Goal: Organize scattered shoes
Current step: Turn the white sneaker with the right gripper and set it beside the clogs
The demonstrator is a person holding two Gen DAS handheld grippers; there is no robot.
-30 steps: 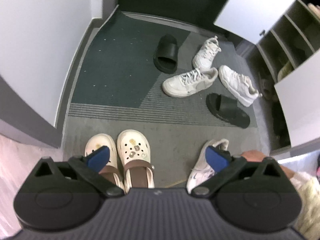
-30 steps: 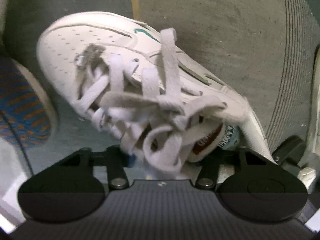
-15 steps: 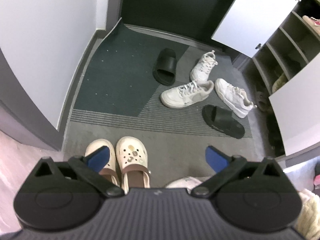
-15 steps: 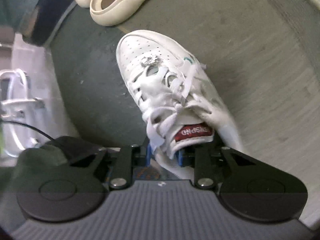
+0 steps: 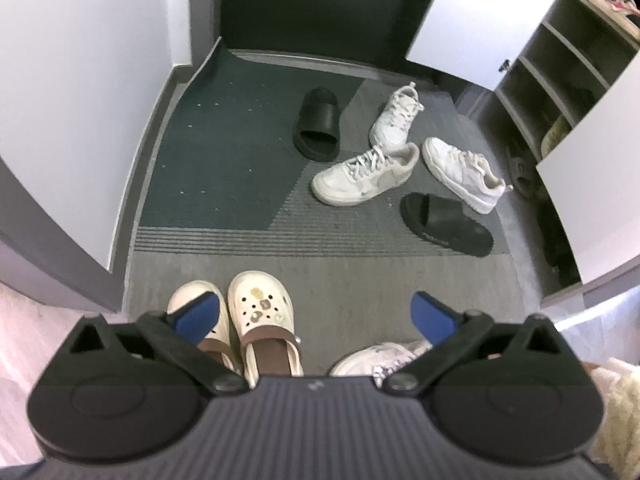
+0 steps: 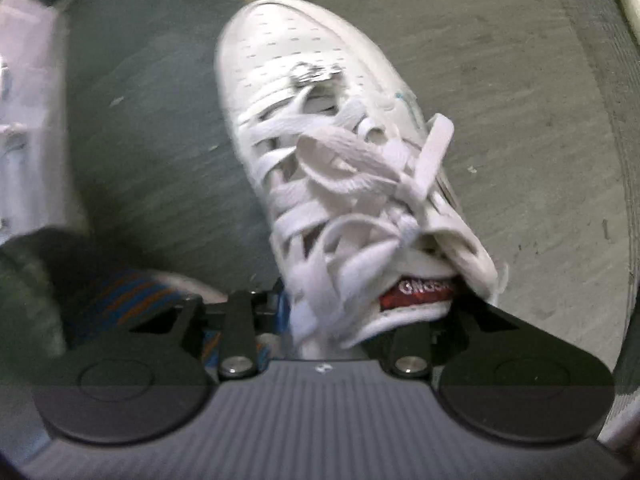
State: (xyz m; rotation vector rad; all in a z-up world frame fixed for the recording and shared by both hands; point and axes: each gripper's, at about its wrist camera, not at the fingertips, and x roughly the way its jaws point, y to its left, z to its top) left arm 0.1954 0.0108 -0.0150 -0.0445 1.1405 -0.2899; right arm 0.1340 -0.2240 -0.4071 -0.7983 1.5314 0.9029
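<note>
The jaws of the right gripper [image 6: 332, 320] were closed tight on the back end of a white sneaker [image 6: 320, 128], right by its red tongue label. The shoe filled the middle of the right wrist view, with its toe pointing to the top of the frame and its laces loose and floppy (the picture was a bit blurry). Gray floor [image 6: 500, 100] showed behind it.

The jaws of the left gripper [image 5: 316, 316] were wide apart and held nothing. In the lower left of its view sat a pair of cream clogs [image 5: 260, 320], side by side. The toe of the held sneaker peeked out at the lower right. Farther up, on the striped mat [image 5: 240, 232], lay three more white sneakers [image 5: 362, 174] and two black slides [image 5: 318, 124], all mixed up. A shoe cabinet [image 5: 560, 80] with open white doors stood at the right edge.
</note>
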